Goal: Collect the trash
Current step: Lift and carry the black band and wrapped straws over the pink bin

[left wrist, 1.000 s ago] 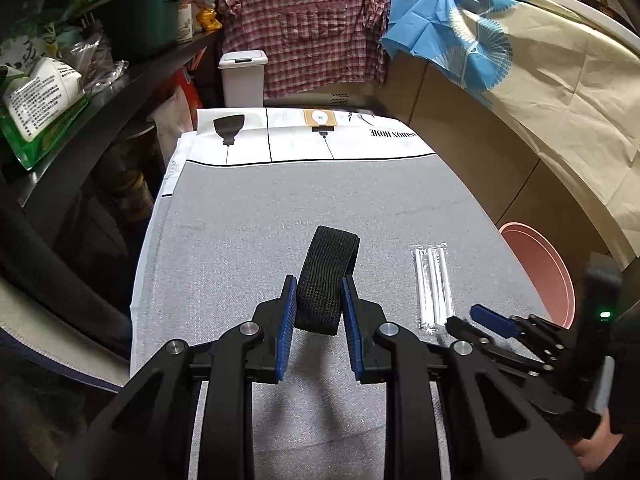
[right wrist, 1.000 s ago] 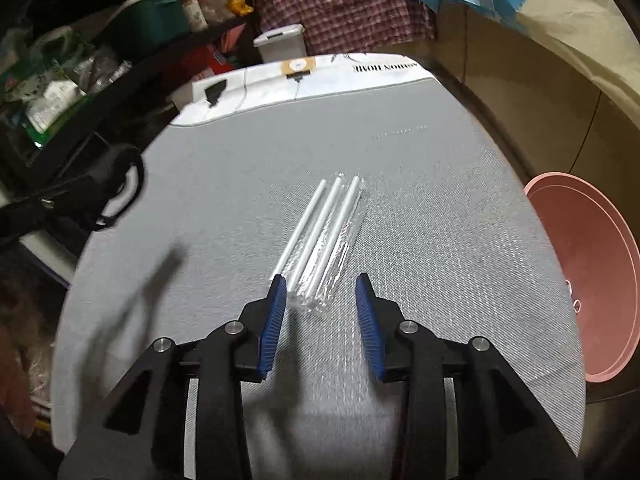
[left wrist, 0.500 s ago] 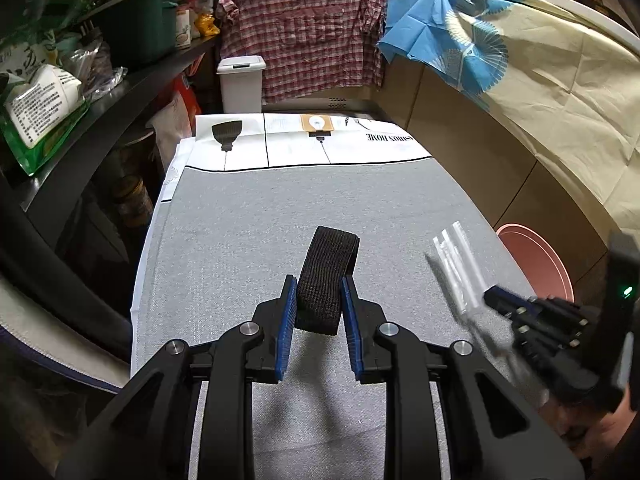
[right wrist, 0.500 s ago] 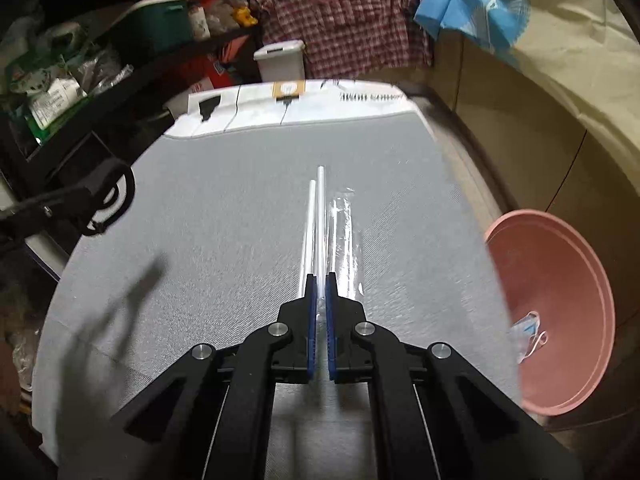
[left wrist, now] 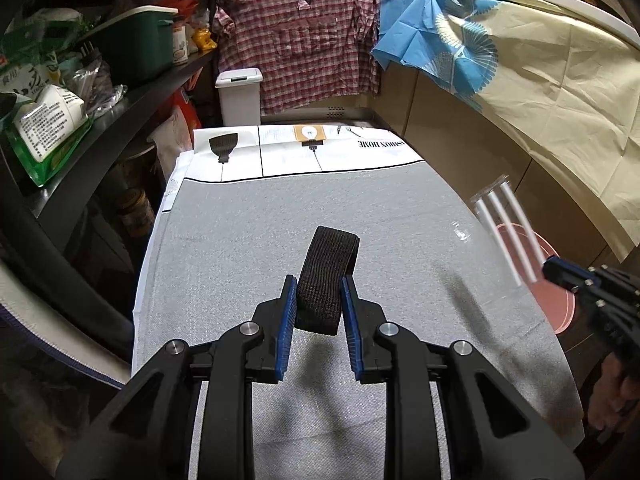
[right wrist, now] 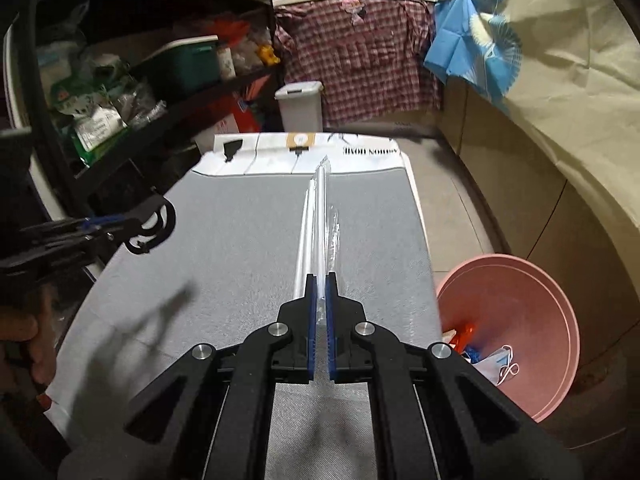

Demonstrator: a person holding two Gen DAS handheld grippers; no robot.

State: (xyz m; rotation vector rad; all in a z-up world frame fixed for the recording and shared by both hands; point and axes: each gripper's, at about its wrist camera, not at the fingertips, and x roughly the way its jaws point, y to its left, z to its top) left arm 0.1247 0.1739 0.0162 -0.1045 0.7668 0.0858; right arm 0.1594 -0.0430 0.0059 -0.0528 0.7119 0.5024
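My left gripper (left wrist: 319, 285) is shut on a black elastic band (left wrist: 328, 276), held just above the grey table cover (left wrist: 240, 240). The band loop (right wrist: 154, 228) also shows at the left of the right wrist view. My right gripper (right wrist: 319, 280) is shut on a clear packet of white straws (right wrist: 318, 216) that sticks out straight ahead, lifted off the cover. In the left wrist view the straw packet (left wrist: 508, 232) hangs in the air over the table's right edge, held by the right gripper (left wrist: 558, 270). A pink basin (right wrist: 532, 320) stands on the floor to the right.
The pink basin holds a face mask and some coloured scraps (right wrist: 484, 352). A white lidded bin (left wrist: 239, 96) stands beyond the table. Dark shelves (left wrist: 120, 92) with packets and a green box line the left side. Draped cloths cover the counter (left wrist: 540, 92) on the right.
The right gripper closed on the straw packet, lifted it off the cover and carried it right toward the basin. The left gripper kept still with the band.
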